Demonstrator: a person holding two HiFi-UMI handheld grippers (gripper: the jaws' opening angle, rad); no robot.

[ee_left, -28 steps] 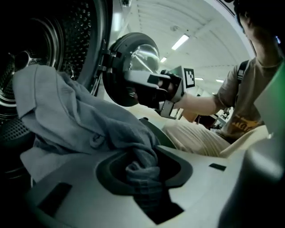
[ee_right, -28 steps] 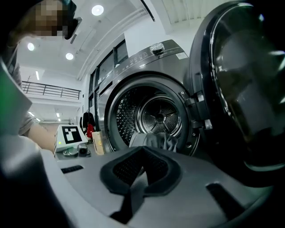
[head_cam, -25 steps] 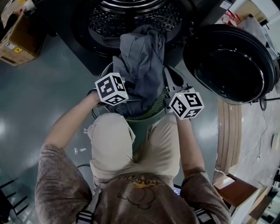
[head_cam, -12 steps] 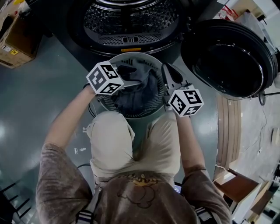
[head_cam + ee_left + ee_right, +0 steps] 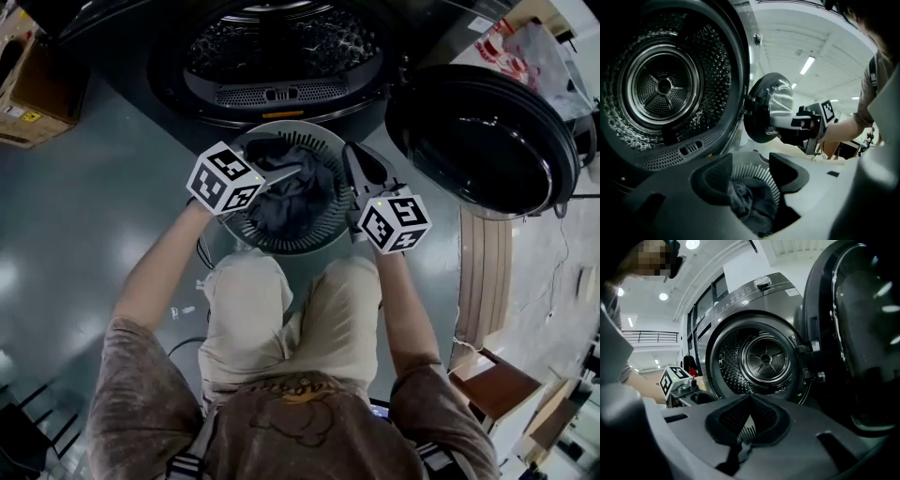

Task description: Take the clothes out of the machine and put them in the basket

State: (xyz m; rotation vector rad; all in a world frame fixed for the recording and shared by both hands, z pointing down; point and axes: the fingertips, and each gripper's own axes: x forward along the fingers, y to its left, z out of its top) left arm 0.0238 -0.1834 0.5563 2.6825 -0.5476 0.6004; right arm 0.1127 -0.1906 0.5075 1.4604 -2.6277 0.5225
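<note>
The grey clothes (image 5: 295,192) lie bunched in the basket (image 5: 272,242), a dark heap against its pale slatted wall. None of the cloth hangs over the rim in the head view.

My left gripper (image 5: 751,171) hangs over the basket's left side. Its jaws have just been opening and now stand apart. Nothing is pinched between them, and through the gap I look down at the clothes and the basket's ribs.

My right gripper (image 5: 750,399) is at the basket's right rim. Its pads are drawn together at the tips, and a few of the basket's slats show in the hollow behind them. I cannot tell whether it nips the rim itself.

The basket stands on the floor (image 5: 94,206) just in front of my knees and right below the machine (image 5: 141,56). The perforated metal drum (image 5: 281,47) looks bare in both gripper views. The round door (image 5: 483,141) is swung wide open to the right, its dark glass facing up towards me. Off to the left, well apart from the basket, a cardboard box (image 5: 33,89) sits on the floor beside the machine.
</note>
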